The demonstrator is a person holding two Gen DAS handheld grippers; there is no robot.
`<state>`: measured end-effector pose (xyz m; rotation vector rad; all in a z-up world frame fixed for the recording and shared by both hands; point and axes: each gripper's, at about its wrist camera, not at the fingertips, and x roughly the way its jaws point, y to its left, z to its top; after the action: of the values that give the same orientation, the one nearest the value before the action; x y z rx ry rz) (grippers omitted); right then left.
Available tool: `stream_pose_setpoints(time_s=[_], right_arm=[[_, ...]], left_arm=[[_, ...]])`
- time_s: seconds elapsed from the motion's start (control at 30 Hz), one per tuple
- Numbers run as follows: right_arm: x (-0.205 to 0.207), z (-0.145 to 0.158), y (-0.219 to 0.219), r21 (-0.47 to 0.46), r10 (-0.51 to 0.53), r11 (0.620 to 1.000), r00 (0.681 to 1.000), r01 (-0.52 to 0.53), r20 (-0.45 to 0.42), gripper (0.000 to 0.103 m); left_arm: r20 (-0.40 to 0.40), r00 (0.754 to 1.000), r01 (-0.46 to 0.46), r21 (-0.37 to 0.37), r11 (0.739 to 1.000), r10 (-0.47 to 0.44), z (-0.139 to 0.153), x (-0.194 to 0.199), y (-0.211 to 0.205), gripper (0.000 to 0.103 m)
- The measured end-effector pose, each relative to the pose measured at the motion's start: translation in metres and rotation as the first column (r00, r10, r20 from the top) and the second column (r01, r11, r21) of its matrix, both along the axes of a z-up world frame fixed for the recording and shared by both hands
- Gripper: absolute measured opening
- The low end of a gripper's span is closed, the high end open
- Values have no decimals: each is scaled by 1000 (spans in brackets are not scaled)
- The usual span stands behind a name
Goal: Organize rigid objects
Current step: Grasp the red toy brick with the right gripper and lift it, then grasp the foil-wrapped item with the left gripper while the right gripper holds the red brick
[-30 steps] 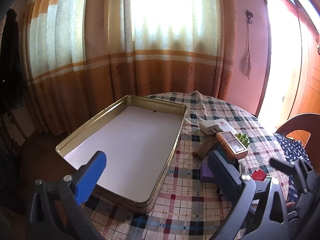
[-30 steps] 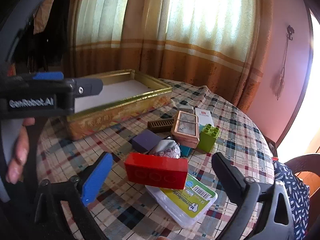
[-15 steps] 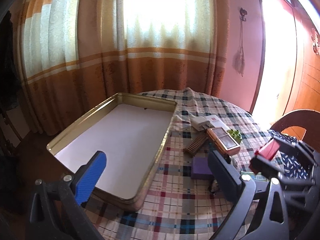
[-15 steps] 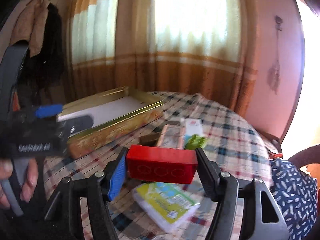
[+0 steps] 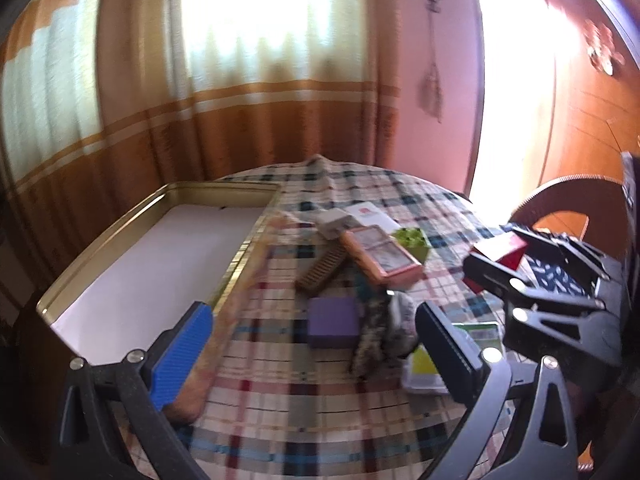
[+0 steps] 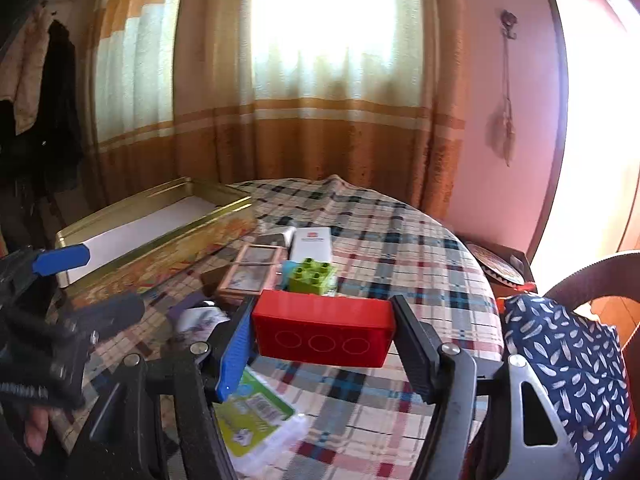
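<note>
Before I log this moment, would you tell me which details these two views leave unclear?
- Left wrist view: motion blur smears the crumpled item beside the purple block; what it is cannot be told.
- Left wrist view: the left gripper finger covers most of the green-labelled packet.
- Right wrist view: the red brick in the right gripper hides the green block base; the packet's label print is unreadable.
</note>
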<state>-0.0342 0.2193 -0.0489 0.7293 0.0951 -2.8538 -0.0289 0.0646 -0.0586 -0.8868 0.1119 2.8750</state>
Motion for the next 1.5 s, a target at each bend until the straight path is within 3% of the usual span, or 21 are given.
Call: stream_pose_setpoints(time_s=[0.33, 0.53, 0.73, 0.8, 0.87, 0.93, 1.17, 1.5], right_arm=[[-7, -8, 13, -16, -40, 999, 999, 41, 15, 67], [-7, -10, 14, -19, -43, 999, 999, 43, 15, 67], [-6, -12, 10, -11, -32, 999, 999, 33, 13, 67], [-6, -12, 10, -13, -30, 999, 999, 30, 13, 67], [-6, -12, 10, -14, -28, 999, 1000, 29, 11, 67], [-5, -11, 10, -17, -26, 1000, 1000, 26, 8, 67], [-3, -10, 7, -17, -9, 1000, 1000, 9, -2, 67], [3, -6, 3, -23, 13, 1000, 1000, -14, -28, 67]], left_arm=[[71, 994, 89, -37, 995, -86, -17, -15, 27, 102], [143, 984, 112, -1, 994, -111, -25, -27, 26, 95], [165, 974, 156, 31, 987, -159, -28, -27, 26, 71], [165, 970, 174, 57, 983, -181, -29, -26, 24, 46], [156, 971, 172, 72, 982, -182, -28, -26, 21, 43], [138, 973, 178, 79, 981, -187, -26, -22, 18, 29], [108, 976, 182, 89, 979, -191, -24, -18, 11, 18], [46, 985, 157, 133, 979, -164, -18, -12, -3, 15]])
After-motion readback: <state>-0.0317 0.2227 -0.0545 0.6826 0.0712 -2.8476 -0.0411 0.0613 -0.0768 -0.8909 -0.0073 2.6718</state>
